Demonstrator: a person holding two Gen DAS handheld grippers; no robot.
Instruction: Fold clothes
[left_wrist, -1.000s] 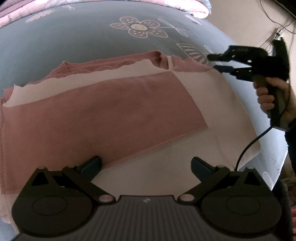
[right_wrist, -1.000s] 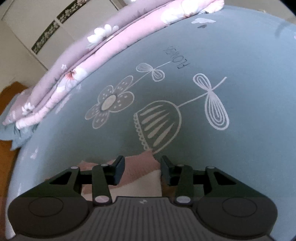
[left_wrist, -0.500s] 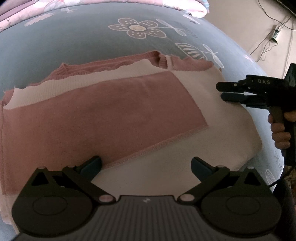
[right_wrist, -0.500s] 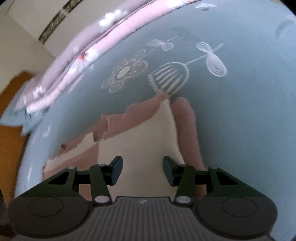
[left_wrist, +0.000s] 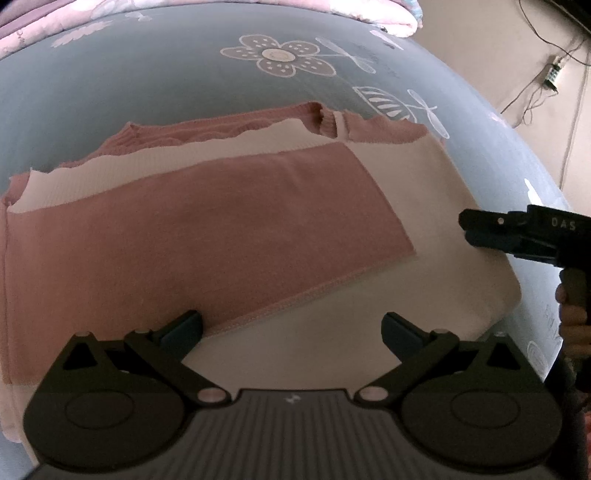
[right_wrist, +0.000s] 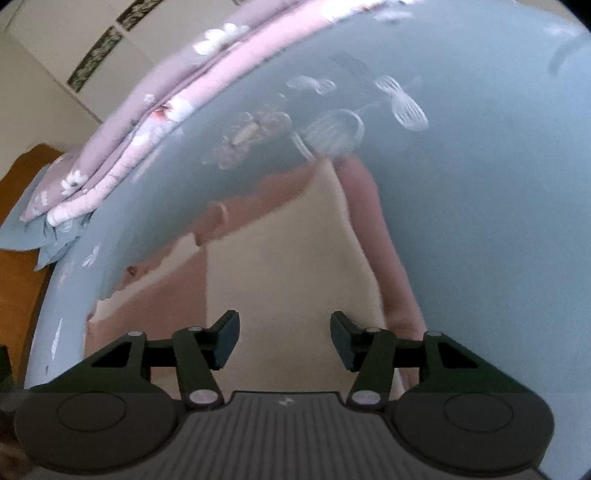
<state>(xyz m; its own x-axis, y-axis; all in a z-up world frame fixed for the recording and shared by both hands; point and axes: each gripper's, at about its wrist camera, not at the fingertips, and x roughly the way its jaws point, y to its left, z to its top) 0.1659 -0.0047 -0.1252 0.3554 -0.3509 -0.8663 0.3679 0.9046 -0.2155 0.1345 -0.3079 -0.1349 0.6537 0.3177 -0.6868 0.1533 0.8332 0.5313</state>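
A grey-blue bedsheet (left_wrist: 155, 74) printed with white flowers covers the bed; a folded pink floral quilt (right_wrist: 155, 122) lies at its far edge, ahead of both pairs of fingers. The pink-and-cream garment (left_wrist: 207, 229) lies flat under the left gripper (left_wrist: 291, 328), whose 2 fingers stand wide, holding nothing. The right gripper (right_wrist: 282, 341) has just been opening, with cream cloth below it, ungripped. Only the left view shows wall cables (left_wrist: 546, 70); only the right shows a brown headboard (right_wrist: 18, 295).

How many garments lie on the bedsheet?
1: a pink-and-cream sweater spread on the blue bedsheet, in front of the left tool. Anything beneath it would be hidden.
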